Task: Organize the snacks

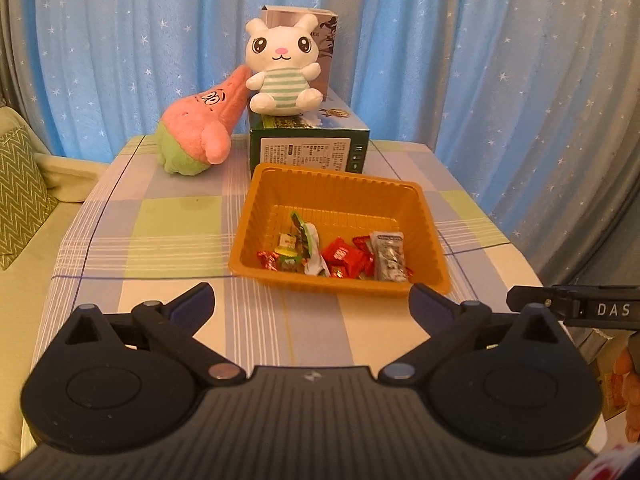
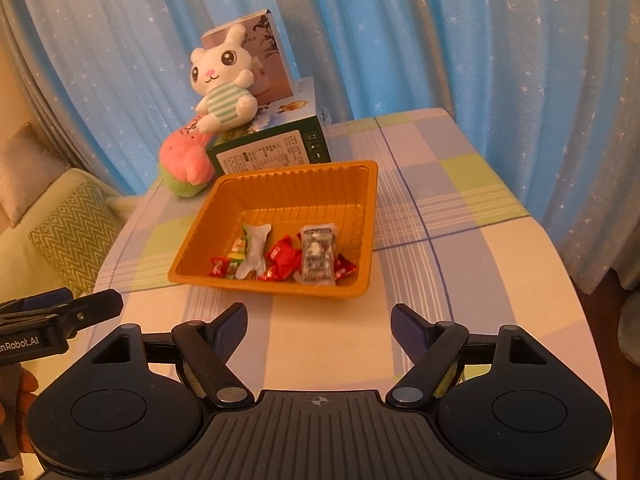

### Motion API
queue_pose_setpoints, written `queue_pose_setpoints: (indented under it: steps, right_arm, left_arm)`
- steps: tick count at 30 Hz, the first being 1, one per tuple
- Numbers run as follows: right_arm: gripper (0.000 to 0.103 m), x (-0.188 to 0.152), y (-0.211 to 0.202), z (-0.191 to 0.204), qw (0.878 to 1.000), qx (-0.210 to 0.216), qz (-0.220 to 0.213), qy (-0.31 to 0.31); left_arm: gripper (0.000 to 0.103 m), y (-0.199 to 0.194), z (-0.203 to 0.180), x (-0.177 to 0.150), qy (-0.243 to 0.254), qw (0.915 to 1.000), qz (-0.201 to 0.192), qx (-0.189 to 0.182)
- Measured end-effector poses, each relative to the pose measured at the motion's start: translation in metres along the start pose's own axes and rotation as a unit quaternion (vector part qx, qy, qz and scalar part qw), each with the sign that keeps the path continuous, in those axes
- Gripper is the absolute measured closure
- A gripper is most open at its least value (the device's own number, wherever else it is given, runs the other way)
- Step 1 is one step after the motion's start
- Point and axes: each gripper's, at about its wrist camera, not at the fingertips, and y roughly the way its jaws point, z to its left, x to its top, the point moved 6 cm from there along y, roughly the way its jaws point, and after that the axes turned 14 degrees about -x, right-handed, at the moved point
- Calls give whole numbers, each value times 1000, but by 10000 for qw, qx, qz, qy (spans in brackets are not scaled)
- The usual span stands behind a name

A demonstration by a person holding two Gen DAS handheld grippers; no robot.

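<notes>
An orange plastic tray (image 1: 340,184) (image 2: 296,178) sits mid-table and holds several wrapped snacks: red candies (image 1: 344,258) (image 2: 284,258), a silver packet (image 1: 388,258) (image 2: 318,258) and a green-white wrapper (image 1: 308,242) (image 2: 254,254). My left gripper (image 1: 312,300) is open and empty, just in front of the tray's near rim. My right gripper (image 2: 318,320) is open and empty, also just short of the near rim. The right gripper's side shows at the right edge of the left wrist view (image 1: 576,308). The left gripper's side shows at the left edge of the right wrist view (image 2: 60,314).
A green box (image 1: 308,140) (image 2: 276,148) stands behind the tray with a white bunny plush (image 1: 282,66) (image 2: 224,84) on top. A pink plush (image 1: 200,124) (image 2: 184,156) leans beside it. The checked tablecloth (image 1: 160,224) (image 2: 460,240) covers the table. A sofa (image 1: 24,184) is at left.
</notes>
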Motion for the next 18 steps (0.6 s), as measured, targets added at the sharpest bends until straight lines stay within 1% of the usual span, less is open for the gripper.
queue_pose_setpoints:
  steps: [6, 11, 14, 18]
  right_arm:
    - [24, -20, -32, -1, 10000, -40, -68, 5]
    - [24, -38, -58, 1, 9999, -26, -151, -12]
    - [24, -53, -71, 1, 9999, -104, -138, -1]
    - [24, -72, -87, 0, 9999, -43, -110, 35]
  left_arm:
    - [0, -29, -21, -21, -102, 9999, 0, -56]
    - [0, -54, -38, -42, -115, 9999, -63, 76]
    - [1, -66, -47, -54, -60, 9999, -74, 75]
    - [1, -83, -55, -72, -125, 9998, -95, 154]
